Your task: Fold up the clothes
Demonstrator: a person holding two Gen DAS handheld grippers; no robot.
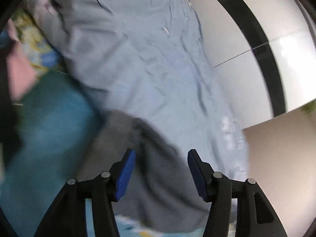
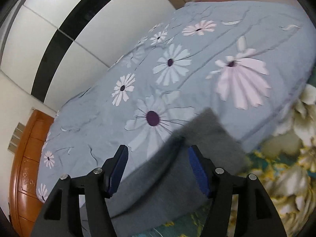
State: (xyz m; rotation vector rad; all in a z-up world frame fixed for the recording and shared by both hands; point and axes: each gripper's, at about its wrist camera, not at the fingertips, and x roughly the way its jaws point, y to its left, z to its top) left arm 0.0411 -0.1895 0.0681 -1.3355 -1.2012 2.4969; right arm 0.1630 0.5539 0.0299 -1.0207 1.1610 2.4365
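Observation:
A dark grey garment (image 1: 158,179) lies on the bed, seen blurred in the left wrist view beneath and between the fingers. My left gripper (image 1: 161,174) is open just above it, holding nothing. In the right wrist view the same grey garment (image 2: 173,183) lies below the fingers, one corner sticking up to the right. My right gripper (image 2: 158,170) is open above it, with the cloth close to the right blue pad (image 2: 198,172). Whether either gripper touches the cloth I cannot tell.
A light blue quilt with daisy prints (image 2: 177,75) covers most of the bed. A teal floral sheet (image 2: 286,167) lies under the garment. Pink clothing (image 1: 17,71) lies at the left. White wardrobe doors with black strips (image 2: 65,25) and a wooden headboard (image 2: 25,169) stand behind.

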